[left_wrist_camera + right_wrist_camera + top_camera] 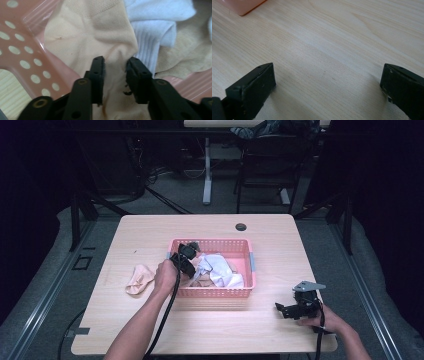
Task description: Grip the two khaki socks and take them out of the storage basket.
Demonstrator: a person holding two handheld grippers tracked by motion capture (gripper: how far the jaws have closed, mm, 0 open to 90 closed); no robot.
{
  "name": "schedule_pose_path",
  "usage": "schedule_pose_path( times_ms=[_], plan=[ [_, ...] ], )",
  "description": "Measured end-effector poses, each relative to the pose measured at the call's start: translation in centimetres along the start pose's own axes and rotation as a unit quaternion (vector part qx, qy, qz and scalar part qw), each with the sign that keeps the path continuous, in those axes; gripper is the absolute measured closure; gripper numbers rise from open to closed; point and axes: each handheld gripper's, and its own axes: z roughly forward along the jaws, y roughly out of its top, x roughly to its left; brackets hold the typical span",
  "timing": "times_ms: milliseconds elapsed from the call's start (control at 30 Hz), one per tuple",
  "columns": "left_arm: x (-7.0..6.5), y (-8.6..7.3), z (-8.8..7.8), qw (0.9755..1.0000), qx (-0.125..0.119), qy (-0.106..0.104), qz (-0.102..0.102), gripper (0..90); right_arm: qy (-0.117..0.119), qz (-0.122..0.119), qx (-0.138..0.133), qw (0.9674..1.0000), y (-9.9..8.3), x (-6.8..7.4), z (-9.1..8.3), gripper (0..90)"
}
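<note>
A pink perforated basket point(215, 241) stands mid-table with several socks inside. My left gripper point(194, 269) reaches into its left end. In the left gripper view, the gripper point(115, 62) has its jaws pinched on a raised fold of a cream sock point(95, 32) beside the basket wall point(22, 62). A white ribbed sock point(155, 25) lies just right of it, over a tan one point(185, 50). The white sock point(222, 270) fills the basket's middle. My right gripper point(281, 310) rests open near the table's front right, and its jaws point(328, 72) stand wide over bare wood.
A peach sock point(138, 278) lies on the table left of the basket. A dark cable hole point(241, 226) sits near the far edge. The basket's corner point(242, 5) shows ahead of the right gripper. Desks and chair legs stand beyond the table.
</note>
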Motion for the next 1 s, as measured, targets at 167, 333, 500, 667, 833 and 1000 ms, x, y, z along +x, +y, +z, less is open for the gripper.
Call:
schedule_pose_path(
  times_ms=[167,333,500,667,833,1000],
  plan=[
    [0.0,0.1,0.2,0.9999,0.010,0.007,-0.002,82.5,0.002,0.001,-0.002,1.0000,0.0,0.0,0.0,0.0],
    [0.2,0.0,-0.3,1.0000,0.000,0.006,0.001,85.7,0.002,0.001,-0.001,1.0000,0.0,0.0,0.0,0.0],
    [0.6,-0.3,-1.5,0.9997,-0.025,0.006,-0.001,86.2,0.001,0.000,-0.001,1.0000,0.0,0.0,0.0,0.0],
    [0.7,-0.8,-3.0,0.9984,-0.055,0.010,0.004,86.7,0.001,-0.001,0.000,1.0000,0.0,0.0,0.0,0.0],
    [0.7,-1.0,-4.8,0.9970,-0.075,0.014,0.009,86.8,0.001,-0.001,0.000,1.0000,0.0,0.0,0.0,0.0],
    [0.8,-1.1,-6.2,0.9956,-0.091,0.019,0.013,86.9,0.001,-0.001,0.000,1.0000,0.0,0.0,0.0,0.0]
  ],
)
